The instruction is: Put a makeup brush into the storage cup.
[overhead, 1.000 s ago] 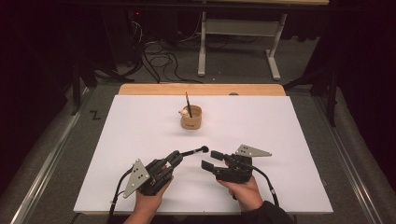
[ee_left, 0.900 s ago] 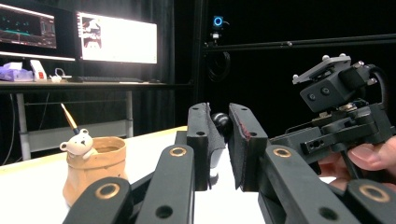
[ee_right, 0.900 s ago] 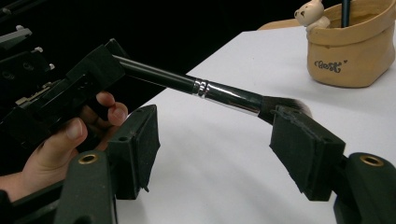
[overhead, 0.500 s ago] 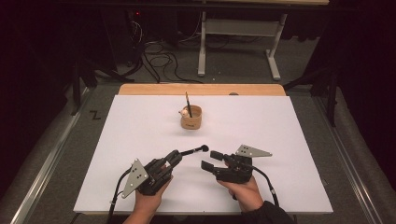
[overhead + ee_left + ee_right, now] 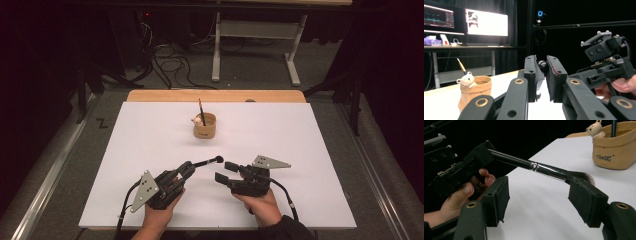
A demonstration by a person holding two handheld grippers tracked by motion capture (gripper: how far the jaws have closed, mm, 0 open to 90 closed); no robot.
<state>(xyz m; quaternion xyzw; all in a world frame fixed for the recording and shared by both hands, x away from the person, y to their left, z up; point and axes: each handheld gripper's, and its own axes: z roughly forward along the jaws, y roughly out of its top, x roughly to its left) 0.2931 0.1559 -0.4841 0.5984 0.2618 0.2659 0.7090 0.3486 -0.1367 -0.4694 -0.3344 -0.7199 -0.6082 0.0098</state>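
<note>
Two handheld grippers are seen at the near edge of a white table. A makeup brush is clamped by its handle in the left gripper, its bristled head held out between the parted, empty jaws of the right gripper. A tan cup stands farther off.

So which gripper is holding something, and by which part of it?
The left gripper holds a makeup brush by the handle end. The right gripper is open around the bristle end and holds nothing.
</note>
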